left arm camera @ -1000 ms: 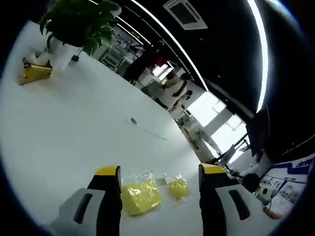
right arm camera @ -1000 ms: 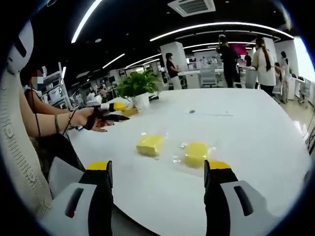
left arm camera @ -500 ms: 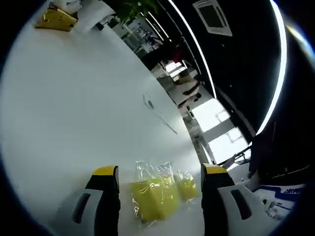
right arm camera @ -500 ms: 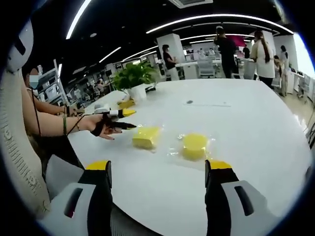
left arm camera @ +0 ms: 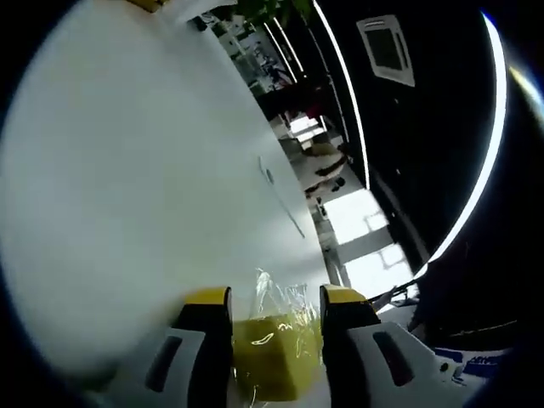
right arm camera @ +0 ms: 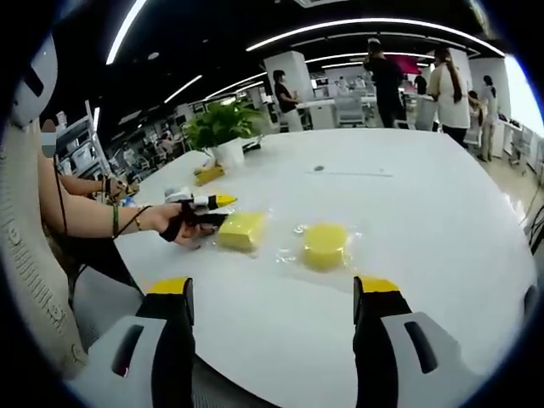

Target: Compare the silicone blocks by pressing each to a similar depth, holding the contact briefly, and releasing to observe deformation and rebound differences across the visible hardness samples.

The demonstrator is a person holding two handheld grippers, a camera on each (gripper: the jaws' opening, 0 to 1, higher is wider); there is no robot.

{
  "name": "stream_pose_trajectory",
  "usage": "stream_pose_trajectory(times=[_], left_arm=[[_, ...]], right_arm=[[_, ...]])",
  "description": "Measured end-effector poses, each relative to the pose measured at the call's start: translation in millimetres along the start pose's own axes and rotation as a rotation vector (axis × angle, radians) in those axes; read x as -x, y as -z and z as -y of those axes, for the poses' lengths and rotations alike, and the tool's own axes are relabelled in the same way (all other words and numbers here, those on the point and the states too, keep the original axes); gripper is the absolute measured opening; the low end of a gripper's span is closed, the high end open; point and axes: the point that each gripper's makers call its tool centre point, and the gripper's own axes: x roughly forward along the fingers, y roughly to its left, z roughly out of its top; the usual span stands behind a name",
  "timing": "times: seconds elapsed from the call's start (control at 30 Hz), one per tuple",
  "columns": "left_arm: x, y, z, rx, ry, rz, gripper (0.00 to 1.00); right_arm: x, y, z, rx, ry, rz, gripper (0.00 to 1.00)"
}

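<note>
Two yellow silicone blocks in clear wrap lie on the white table (right arm camera: 425, 221). The square block (right arm camera: 240, 229) is on the left and the round block (right arm camera: 325, 245) on the right. In the left gripper view the square block (left arm camera: 272, 361) fills the gap between the yellow-tipped jaws of my left gripper (left arm camera: 276, 297), which is shut on it from both sides. In the right gripper view the left gripper (right arm camera: 212, 211), held in a person's hand, meets the square block from the left. My right gripper (right arm camera: 274, 287) hangs open at the near table edge, short of the round block.
A potted plant (right arm camera: 217, 127) and a yellow object (right arm camera: 206, 174) stand at the table's far left. A small disc with a thin cable (right arm camera: 316, 168) lies beyond the blocks. People (right arm camera: 446, 81) stand behind the table. A forearm (right arm camera: 93, 217) and a chair back (right arm camera: 25, 255) are at left.
The left gripper moved forward onto the square block and its jaws narrowed around it. The right gripper stayed open, its view shifting only slightly.
</note>
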Motion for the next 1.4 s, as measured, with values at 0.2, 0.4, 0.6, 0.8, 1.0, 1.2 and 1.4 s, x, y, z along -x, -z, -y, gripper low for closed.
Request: stream_pose_trajectory(times=[0.2,0.4,0.6,0.8,1.0,1.2,1.4], left_arm=[[-2.1,4.1,-12.0,0.069,-0.026,0.009,0.14],[-2.5,0.3,-12.1,0.121,-0.004,0.041,0.08],[-3.9,-3.7,-8.8,0.096,0.003,0.055,0.00],[-6.0,-7.4,3.5,0.011,-0.011,0.049,0.00],[-7.0,-10.0,19.8,-0.169,-0.084,-0.014,0.00],[-8.2,-7.6,56.2,-0.528,-0.088,-0.073,0.00],[-7.7,2.7,90.9,-0.856,-0.068,-0.122,0.00]], right_arm=[[1.1,2.1,4.1,-0.004,0.008,-0.005,0.70],[-0.5,4.9,3.4,-0.009,0.004,-0.011,0.70],[-1.2,3.7,2.6,-0.002,-0.001,-0.009,0.68],[3.4,1.1,3.4,0.005,0.008,0.005,0.68],[8.1,-0.5,0.4,0.016,0.009,0.019,0.67],[14.7,-3.3,-2.7,0.030,0.011,0.036,0.66],[20.2,-6.1,-8.2,0.043,0.007,0.056,0.65]])
